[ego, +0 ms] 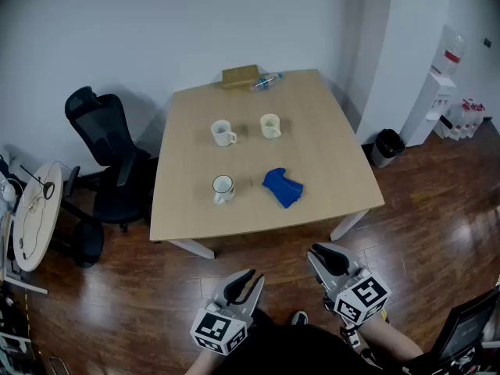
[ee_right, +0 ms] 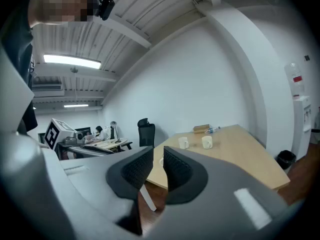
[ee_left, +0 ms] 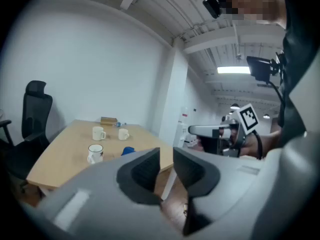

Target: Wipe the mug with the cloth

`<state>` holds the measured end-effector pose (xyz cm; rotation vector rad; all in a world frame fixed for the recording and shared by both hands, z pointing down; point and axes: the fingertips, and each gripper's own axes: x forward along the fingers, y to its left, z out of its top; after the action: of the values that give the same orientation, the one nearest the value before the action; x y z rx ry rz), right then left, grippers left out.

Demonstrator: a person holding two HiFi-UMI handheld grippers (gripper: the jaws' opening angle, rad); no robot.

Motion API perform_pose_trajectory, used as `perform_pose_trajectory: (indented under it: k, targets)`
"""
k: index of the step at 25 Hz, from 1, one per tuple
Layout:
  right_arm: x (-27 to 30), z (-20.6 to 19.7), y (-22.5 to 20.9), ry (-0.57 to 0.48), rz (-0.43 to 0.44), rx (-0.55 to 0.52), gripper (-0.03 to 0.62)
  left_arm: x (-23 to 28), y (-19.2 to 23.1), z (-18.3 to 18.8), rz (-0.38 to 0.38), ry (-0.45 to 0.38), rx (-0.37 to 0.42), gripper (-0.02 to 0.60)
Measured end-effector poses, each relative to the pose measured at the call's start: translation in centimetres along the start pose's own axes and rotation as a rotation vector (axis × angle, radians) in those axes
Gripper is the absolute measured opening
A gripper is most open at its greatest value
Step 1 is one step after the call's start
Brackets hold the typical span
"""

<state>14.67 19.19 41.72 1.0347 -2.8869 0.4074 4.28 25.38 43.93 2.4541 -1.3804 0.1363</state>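
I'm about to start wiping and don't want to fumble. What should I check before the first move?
1. The blue cloth lies free on the table, nothing on it: ok.
2. The left gripper is empty, jaws narrowly apart: ok.
3. The right gripper is empty, jaws narrowly apart: ok.
4. Which of the three mugs to wipe: cannot tell.
5. Grippers near the cloth: not ok, both short of the table's near edge.
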Motion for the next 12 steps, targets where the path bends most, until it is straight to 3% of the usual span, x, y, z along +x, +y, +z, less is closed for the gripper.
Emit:
perform_pose_trajectory:
  k: [8, 12]
  targets:
    - [7.8, 0.4, -5.2, 0.004, -0.073, -0.065, 0.051, 5.2, 9.7, -0.9, 0.002, 0.048, -0.024, 0.083]
    - [14.6, -1.4, -8.8, 0.111, -0.127, -0.035, 0.071, 8.5, 17.6, -0.4, 0.010, 0.072, 0.001, 0.083]
